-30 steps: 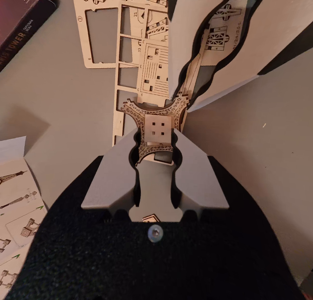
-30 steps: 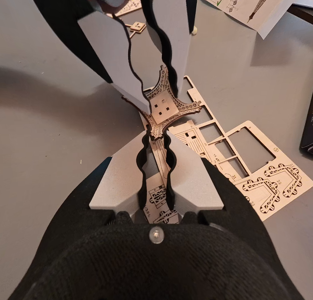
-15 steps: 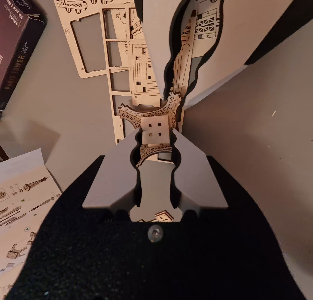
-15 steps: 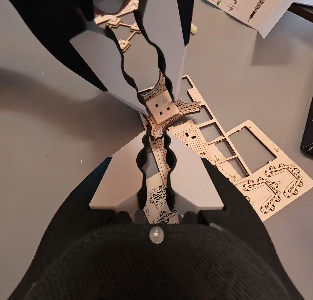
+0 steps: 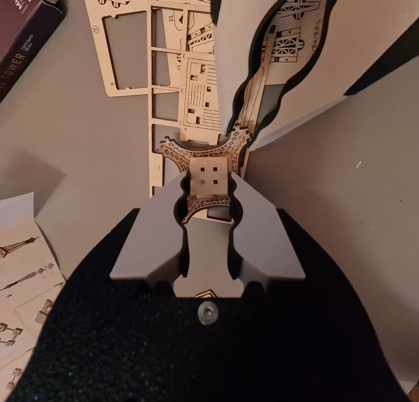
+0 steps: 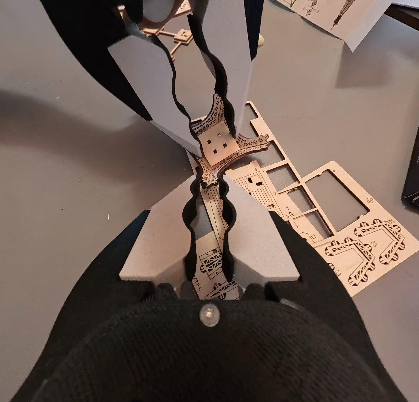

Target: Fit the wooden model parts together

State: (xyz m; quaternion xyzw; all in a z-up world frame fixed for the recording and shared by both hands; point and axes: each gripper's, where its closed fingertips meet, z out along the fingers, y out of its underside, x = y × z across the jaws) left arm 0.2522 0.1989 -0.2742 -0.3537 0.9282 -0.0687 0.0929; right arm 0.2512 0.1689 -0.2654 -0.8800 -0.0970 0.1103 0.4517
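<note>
You are mid-assembly: your left gripper (image 5: 208,182) pinches the pale lattice-legged wooden tower base (image 5: 209,175) over the cut-out part sheet (image 6: 317,209), your right gripper (image 6: 209,178) nips one leg; next, seat a part squarely.

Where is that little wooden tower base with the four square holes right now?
The tower base sits mid-frame in both wrist views, over the cut-out wooden sheet on the grey table, held between the left gripper and, at one leg, the right gripper.
</note>
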